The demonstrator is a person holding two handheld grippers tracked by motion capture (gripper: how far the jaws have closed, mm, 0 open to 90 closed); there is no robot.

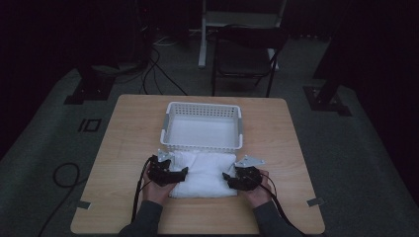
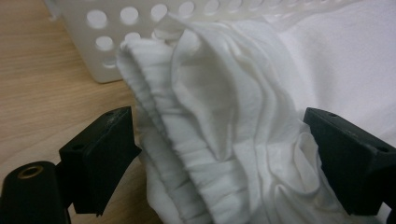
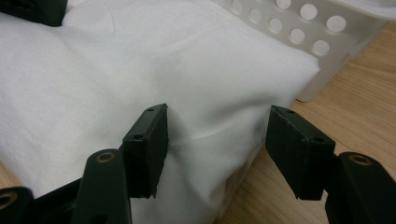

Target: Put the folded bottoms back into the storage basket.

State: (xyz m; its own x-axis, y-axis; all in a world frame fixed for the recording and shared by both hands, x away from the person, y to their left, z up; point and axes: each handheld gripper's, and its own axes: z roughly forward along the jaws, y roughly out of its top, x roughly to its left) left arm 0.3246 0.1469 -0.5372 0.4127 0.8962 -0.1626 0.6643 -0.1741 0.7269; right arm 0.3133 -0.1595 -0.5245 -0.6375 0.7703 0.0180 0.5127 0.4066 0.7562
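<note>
Lower middle of the high view, folded cloth: a white folded cloth [image 1: 205, 174] lies flat on the counter [image 1: 123, 138], just in front of the white basket [image 1: 170, 129], which stands empty.
Left gripper state: the left gripper [image 1: 182, 173] sits at the cloth's left end, jaws spread wide; in the left gripper view a bunched, layered edge of cloth [image 2: 219, 135] stands between the jaws, which do not seem to press it.
Left-side risk: the loose layers could spring apart or slide out if the jaws close on only some of them, and the fold would come undone.
Right gripper state: the right gripper [image 1: 228, 177] is at the cloth's right end, jaws about half open, one lying on top of the cloth corner [image 3: 210, 116], the other off its edge over the counter; nothing is clamped.
Right-side risk: closing from here may pinch only the top layer, so the stack would sag or unfold when lifted, or snag the basket wall just behind.
</note>
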